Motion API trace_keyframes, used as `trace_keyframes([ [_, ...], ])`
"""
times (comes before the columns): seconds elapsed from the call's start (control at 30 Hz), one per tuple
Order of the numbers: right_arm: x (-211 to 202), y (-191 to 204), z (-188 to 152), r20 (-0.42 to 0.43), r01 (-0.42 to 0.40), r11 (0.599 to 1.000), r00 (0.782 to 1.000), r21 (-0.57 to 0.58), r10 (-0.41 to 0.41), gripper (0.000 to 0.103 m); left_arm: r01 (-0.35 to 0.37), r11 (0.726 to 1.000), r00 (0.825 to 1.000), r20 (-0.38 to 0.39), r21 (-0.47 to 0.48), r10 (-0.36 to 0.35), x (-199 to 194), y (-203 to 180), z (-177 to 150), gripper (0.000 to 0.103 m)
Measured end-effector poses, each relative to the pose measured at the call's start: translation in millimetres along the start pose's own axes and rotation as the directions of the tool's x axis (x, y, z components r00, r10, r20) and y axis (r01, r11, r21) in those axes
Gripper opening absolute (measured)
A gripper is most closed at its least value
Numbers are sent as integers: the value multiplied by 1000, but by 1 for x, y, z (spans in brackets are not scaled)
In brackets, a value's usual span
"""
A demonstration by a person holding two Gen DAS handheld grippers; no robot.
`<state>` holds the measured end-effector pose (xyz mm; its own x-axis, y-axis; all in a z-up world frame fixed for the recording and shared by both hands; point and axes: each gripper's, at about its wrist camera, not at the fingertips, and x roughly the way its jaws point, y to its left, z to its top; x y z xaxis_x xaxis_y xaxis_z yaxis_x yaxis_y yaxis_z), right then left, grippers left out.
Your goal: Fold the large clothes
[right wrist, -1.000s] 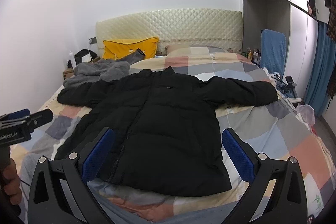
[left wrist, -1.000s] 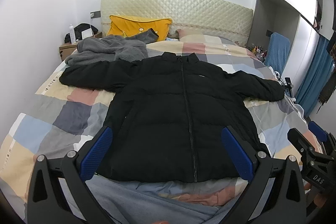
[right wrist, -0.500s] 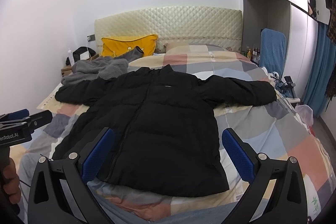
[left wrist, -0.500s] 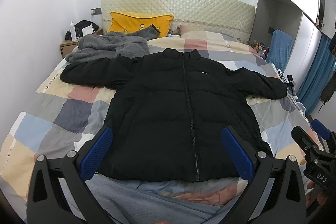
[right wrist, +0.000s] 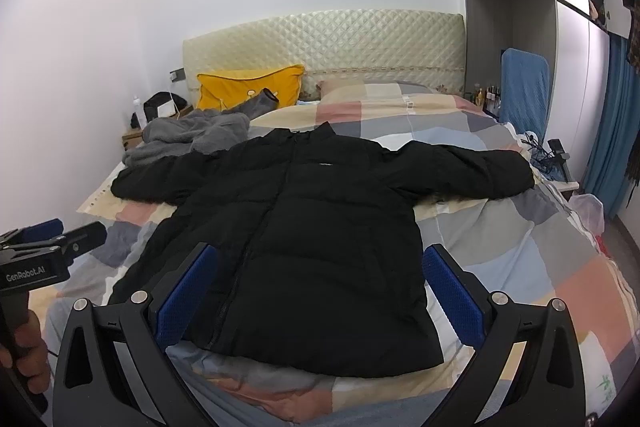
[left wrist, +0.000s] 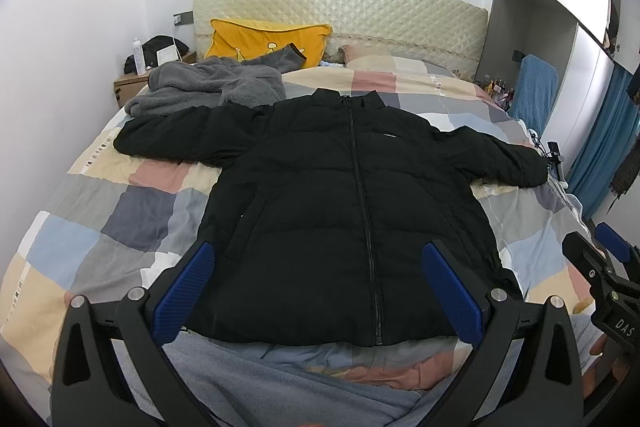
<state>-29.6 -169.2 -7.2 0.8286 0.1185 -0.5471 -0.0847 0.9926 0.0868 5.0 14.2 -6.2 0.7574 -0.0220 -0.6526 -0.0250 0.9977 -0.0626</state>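
Your left tool [left wrist: 318,291] carries the lettering "GenRobot.AI" on its side, readable in the right wrist view where it shows at the left edge [right wrist: 52,243]. Your right tool [right wrist: 320,291] shows the letters "DAS" on its body in the left wrist view [left wrist: 600,267]; the rest of that word is cut off. The black jacket [left wrist: 352,211] has a small white mark on the chest, too small to read.

Both tools are spread wide, blue pads apart, with nothing between them.

The jacket lies face up on the bed [left wrist: 132,211], flat on the patchwork quilt, zipped, collar toward the headboard [left wrist: 340,7] and both sleeves stretched out to the sides. Its hem is nearest you. In the left wrist view the hem sits just ahead of the left tool's fingertips, roughly centred between them. In the right wrist view the jacket's right half fills the gap between the right tool's fingertips, and the hem corner lies near the right finger. Neither tool touches the jacket.

A grey fleece garment [left wrist: 204,87] is bunched beside the jacket's left sleeve, in front of a yellow pillow [left wrist: 264,37].
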Motion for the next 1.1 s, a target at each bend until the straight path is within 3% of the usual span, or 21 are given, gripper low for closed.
trace_keyframes([
  [0.5,22,-10,8,17,9,1000,1000,-25,-8,103,55,998,998,30,29,-56,9,-2,15,103],
  [0.63,42,-30,9,39,41,999,998,-31,-40,103,22,999,999,33,49,-24,23,-5,19,103],
  [0.8,61,-66,20,77,114,993,990,33,-117,103,80,996,996,20,42,-81,42,-3,30,103],
  [0.87,70,-81,27,92,139,989,985,58,-144,103,68,996,997,25,56,-69,46,-6,36,103],
  [1.1,108,-113,43,83,178,981,979,78,-185,103,130,987,990,41,91,-134,58,-19,60,103],
])
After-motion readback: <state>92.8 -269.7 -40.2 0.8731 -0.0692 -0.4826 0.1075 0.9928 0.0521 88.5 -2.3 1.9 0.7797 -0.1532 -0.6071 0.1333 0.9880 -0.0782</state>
